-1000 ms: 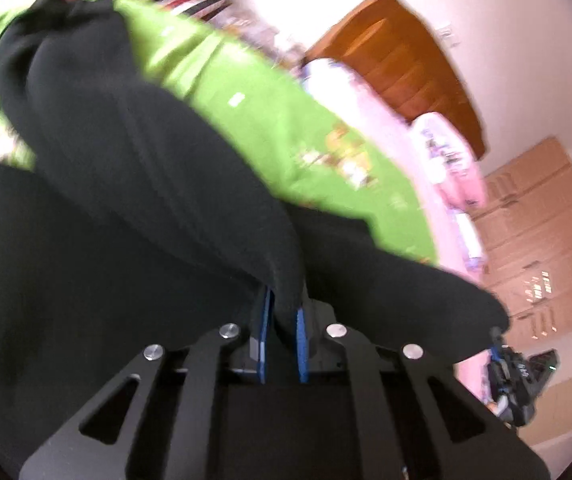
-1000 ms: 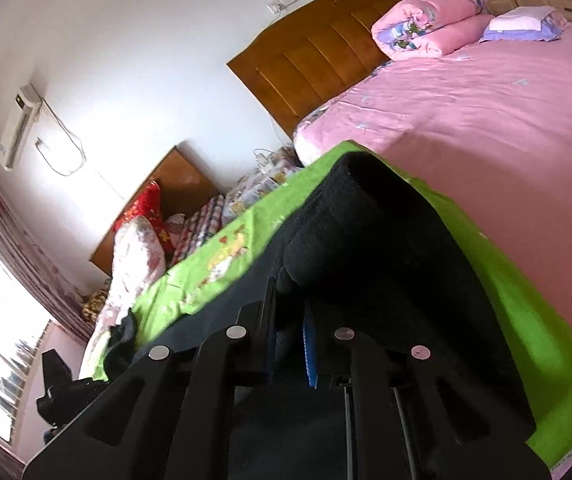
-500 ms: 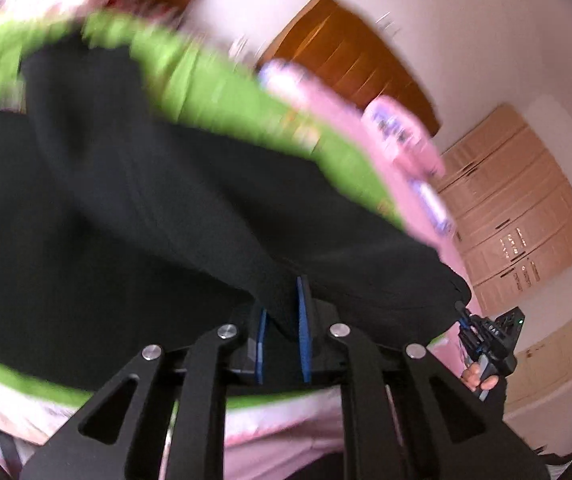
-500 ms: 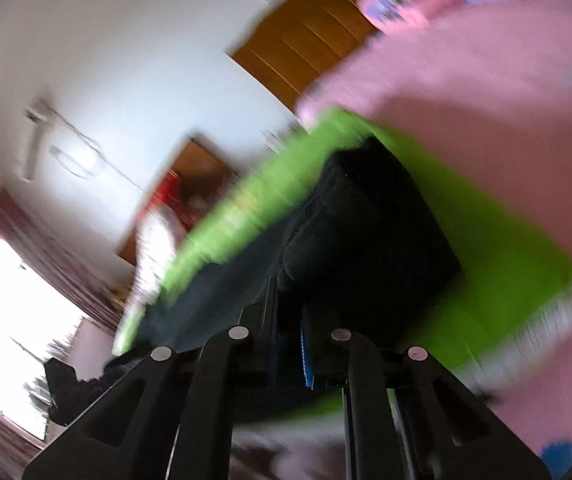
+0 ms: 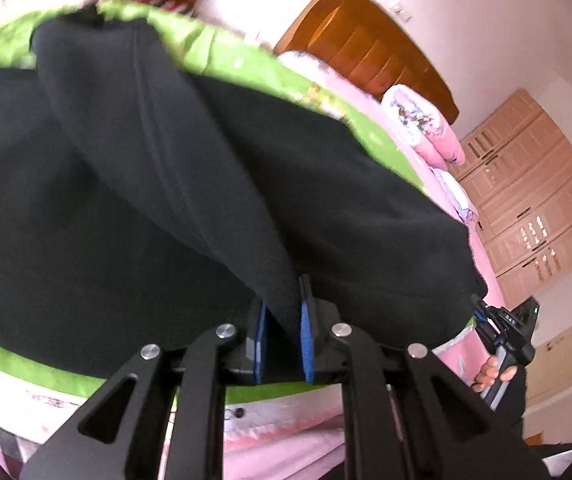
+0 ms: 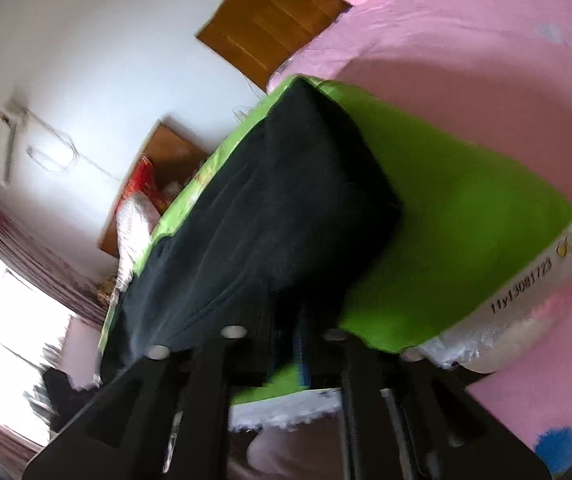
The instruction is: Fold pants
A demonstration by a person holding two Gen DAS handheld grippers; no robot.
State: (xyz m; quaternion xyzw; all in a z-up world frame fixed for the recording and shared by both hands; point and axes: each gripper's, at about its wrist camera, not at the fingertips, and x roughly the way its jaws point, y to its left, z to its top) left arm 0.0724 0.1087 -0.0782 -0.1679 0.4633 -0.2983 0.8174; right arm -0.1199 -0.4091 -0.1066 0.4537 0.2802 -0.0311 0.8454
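Pink bed carries a green mat; black pants lie on it, one fold doubled over, further folds judged outstanding. Left claw is opening, fabric between its pads. Right claw is pinching the pants' edge. Mat border reads "11y13081723".

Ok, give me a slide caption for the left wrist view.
Left gripper opening around a fold of black pants on a green sheet.

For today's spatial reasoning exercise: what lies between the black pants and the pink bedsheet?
A bright green mat lies there: the black pants rest on it, and it is spread over the pink bedsheet. The right wrist view shows this best.
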